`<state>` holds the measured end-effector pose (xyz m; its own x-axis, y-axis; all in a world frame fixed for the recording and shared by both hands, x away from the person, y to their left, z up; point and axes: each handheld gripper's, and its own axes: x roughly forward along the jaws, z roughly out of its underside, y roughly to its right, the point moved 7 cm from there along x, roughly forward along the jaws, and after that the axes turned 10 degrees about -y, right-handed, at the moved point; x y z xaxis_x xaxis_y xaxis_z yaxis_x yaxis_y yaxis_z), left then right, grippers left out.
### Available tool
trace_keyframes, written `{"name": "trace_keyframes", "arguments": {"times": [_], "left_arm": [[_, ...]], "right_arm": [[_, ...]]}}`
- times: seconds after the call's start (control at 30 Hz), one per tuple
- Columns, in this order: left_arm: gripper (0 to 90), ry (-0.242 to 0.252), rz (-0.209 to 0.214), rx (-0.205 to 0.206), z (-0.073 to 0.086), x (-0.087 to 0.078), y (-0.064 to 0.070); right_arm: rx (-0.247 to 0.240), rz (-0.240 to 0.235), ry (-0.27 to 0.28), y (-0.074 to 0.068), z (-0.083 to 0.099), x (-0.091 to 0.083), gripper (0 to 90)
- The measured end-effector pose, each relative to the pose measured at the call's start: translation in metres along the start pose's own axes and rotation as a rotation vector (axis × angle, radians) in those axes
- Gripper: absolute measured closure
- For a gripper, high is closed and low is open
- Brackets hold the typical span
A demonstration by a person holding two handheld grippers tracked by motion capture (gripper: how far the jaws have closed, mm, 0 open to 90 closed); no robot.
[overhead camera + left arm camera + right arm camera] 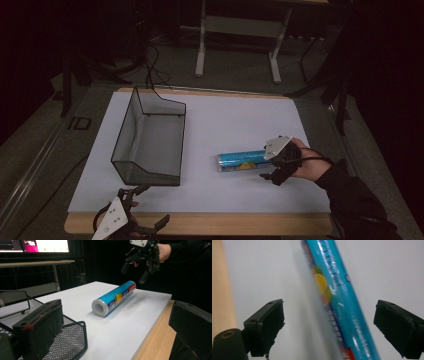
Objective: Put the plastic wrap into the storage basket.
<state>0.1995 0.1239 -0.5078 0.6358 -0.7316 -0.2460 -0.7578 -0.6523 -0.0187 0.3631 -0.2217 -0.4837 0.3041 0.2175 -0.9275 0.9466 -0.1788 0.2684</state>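
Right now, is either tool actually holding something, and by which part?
Nothing is held. The right tool hangs open over the blue roll, jaws on either side but apart from it. The left tool is open too.

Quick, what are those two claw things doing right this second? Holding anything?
Left gripper: open, holding nothing, near the table's front edge beside the mesh basket.
Right gripper: open, jaws on either side of the blue roll, not closed on it.

A blue cling-film roll (242,161) lies flat on the white table board, right of centre.
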Motion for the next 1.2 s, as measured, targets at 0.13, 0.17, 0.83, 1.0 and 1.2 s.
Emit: {"name": "trace_keyframes", "arguments": {"times": [0.13, 0.17, 0.83, 1.0, 1.2], "left_arm": [[0.2, 0.0, 0.002, -0.002, 0.0, 0.0, 0.0], [0.2, -0.001, 0.002, -0.002, 0.0, 0.0, 0.0], [0.2, -0.011, 0.016, 0.002, 0.002, 0.001, 0.002], [0.2, -0.016, 0.019, 0.006, 0.002, 0.001, 0.002], [0.2, -0.018, 0.019, 0.004, 0.002, 0.002, 0.002]], "right_arm": [[-0.026, 0.013, -0.027, 0.007, -0.003, 0.007, 9.4], [-0.033, 0.017, -0.036, 0.008, -0.004, 0.008, 9.4], [-0.176, -0.021, -0.189, 0.021, -0.013, 0.065, 17.3], [-0.206, 0.0, -0.208, 0.022, -0.015, 0.081, 21.7], [-0.246, 0.005, -0.236, 0.02, -0.019, 0.092, 27.5]]}}
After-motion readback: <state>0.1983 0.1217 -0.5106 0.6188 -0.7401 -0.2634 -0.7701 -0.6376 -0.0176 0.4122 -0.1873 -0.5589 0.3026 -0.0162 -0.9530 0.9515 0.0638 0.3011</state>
